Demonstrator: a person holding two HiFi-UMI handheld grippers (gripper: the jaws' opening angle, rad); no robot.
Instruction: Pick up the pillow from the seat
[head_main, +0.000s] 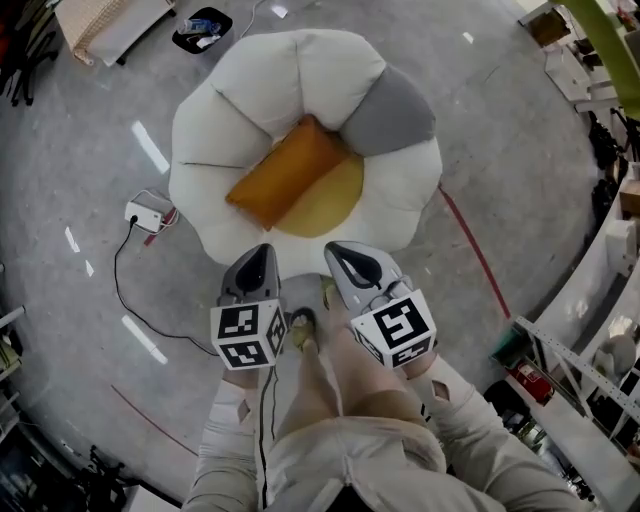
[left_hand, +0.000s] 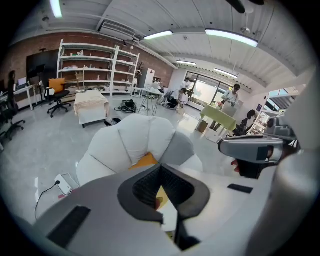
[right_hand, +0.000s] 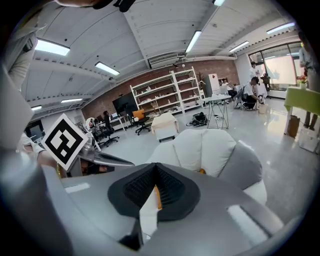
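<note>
Left gripper (head_main: 261, 252), right gripper (head_main: 337, 249) both closed, empty; orange pillow (head_main: 290, 172) on seat (head_main: 260, 80).

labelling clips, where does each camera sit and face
Head view: on the person's head, facing steeply down at seat and pillow; left tool, right tool, legs show.
Left gripper view: on the left tool, facing the seat along shut jaws; right tool at right.
Right gripper view: on the right tool, likewise; left tool at left.
All share seat and pillow.
</note>
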